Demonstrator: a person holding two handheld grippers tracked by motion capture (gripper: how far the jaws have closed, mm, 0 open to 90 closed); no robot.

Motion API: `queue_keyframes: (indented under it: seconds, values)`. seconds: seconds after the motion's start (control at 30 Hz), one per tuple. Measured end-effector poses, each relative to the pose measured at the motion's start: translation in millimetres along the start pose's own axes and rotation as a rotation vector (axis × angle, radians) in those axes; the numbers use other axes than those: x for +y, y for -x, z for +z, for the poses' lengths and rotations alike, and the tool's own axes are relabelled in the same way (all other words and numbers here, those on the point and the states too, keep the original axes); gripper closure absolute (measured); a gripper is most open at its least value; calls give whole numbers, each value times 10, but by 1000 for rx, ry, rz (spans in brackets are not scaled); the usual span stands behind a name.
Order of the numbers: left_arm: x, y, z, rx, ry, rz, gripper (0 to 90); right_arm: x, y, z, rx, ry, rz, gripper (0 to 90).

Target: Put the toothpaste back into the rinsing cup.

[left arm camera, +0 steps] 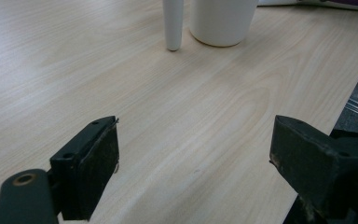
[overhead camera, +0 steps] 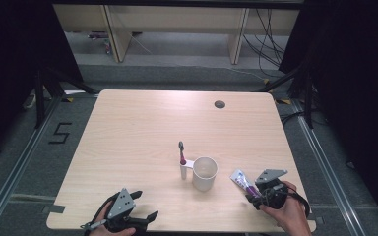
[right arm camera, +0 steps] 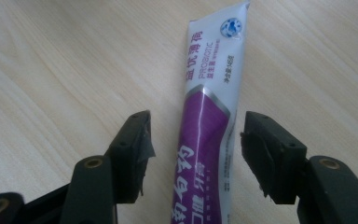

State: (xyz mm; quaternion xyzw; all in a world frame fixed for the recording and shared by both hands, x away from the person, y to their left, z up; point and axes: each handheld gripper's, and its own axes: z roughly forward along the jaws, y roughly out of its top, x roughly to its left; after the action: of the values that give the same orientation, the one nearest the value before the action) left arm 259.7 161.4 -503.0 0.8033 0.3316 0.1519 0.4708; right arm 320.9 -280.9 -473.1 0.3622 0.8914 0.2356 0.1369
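Low at the near desk edge (overhead camera: 128, 123) in the high view: left tool (overhead camera: 145, 220) idle, right tool (overhead camera: 252, 192) over a toothpaste tube (overhead camera: 240, 179) lying flat, right of a white cup (overhead camera: 204, 173) and toothbrush (overhead camera: 181, 156) in its stand. Left gripper view: jaws spread wide, nothing between, cup (left arm camera: 221, 21) ahead. Right gripper view: right tool (right arm camera: 195, 140) straddles the tube (right arm camera: 212, 107), pads (right arm camera: 142, 140) short of it, not yet gripping. Step judged: grasping the tube; next, finish closing, then lift. Label reads "PROBIOTIC", plus Chinese characters.
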Motion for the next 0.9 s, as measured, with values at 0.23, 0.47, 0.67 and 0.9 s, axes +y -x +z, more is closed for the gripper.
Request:
queue_keyframes:
  seconds: [0.23,0.47,0.67,0.9]
  values:
    - [-1,8,5,-1,1,-4,152,6,-7,46,-15,-13,25,480]
    - [-10,18,5,-11,-2,-8,152,29,1,79,-18,-70,21,555]
    - [-8,18,8,-13,-4,-11,152,49,8,86,-19,-110,53,578]
    - [-6,18,7,-13,-5,-7,152,79,28,106,-22,-146,44,592]
